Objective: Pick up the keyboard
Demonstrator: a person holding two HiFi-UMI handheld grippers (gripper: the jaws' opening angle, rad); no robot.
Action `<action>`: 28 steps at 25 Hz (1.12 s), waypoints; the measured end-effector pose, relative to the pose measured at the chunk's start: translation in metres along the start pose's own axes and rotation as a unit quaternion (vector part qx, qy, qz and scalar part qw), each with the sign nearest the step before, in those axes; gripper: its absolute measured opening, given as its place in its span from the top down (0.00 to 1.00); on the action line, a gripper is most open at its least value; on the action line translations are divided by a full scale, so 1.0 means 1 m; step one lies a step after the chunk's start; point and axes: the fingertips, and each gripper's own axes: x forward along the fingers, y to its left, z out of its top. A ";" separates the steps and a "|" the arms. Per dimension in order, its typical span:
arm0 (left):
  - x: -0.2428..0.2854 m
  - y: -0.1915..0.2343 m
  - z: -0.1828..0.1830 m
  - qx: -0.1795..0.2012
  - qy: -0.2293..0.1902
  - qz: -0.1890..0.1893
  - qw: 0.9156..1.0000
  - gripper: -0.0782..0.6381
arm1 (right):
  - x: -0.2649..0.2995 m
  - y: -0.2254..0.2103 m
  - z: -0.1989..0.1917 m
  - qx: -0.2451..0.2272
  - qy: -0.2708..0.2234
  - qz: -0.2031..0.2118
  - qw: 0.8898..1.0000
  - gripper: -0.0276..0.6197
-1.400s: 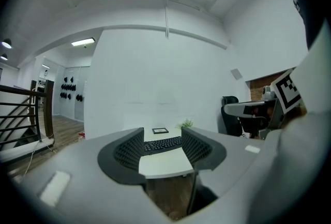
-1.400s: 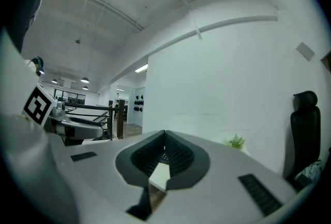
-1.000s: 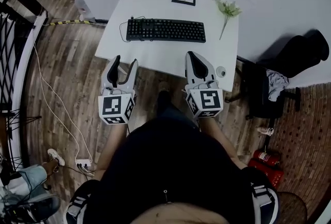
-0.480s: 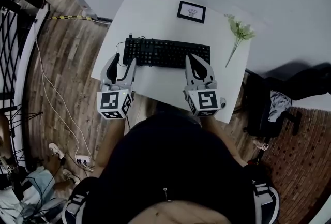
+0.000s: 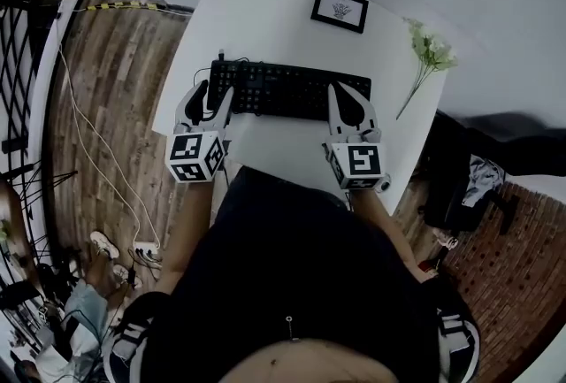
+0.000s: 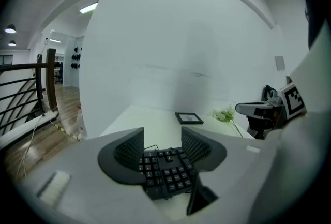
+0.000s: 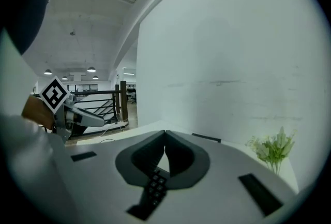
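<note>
A black keyboard (image 5: 283,91) lies across the middle of the white table (image 5: 265,14). My left gripper (image 5: 212,92) is open at the keyboard's left end. In the left gripper view the keyboard (image 6: 166,174) shows low between the spread jaws of the left gripper (image 6: 163,135), and the pads do not press on it. My right gripper (image 5: 348,96) is shut, with its tips over the keyboard's right part. In the right gripper view a strip of keyboard keys (image 7: 153,188) shows under the shut right gripper (image 7: 165,136), which holds nothing.
A small framed picture (image 5: 340,9) and a sprig of artificial flowers (image 5: 428,54) lie behind the keyboard. A small round object (image 5: 382,184) sits at the table's near right corner. A dark chair with cloth (image 5: 473,182) stands to the right, and cables (image 5: 84,151) run over the wooden floor at left.
Both grippers moved forward from the table's near edge over the table and down to the keyboard's two ends. Neither gripper's jaws changed.
</note>
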 end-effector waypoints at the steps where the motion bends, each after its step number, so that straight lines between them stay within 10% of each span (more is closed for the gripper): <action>1: 0.004 0.003 -0.006 -0.008 0.011 0.000 1.000 0.57 | 0.001 -0.002 -0.003 0.001 0.003 -0.001 1.000 0.94; 13: 0.043 0.040 -0.080 -0.082 0.176 -0.030 0.981 0.51 | -0.001 -0.032 -0.024 0.026 0.039 -0.055 0.997 0.94; 28: 0.072 0.059 -0.121 -0.151 0.278 -0.073 0.946 0.42 | 0.002 -0.044 -0.033 0.039 0.061 -0.083 0.994 0.94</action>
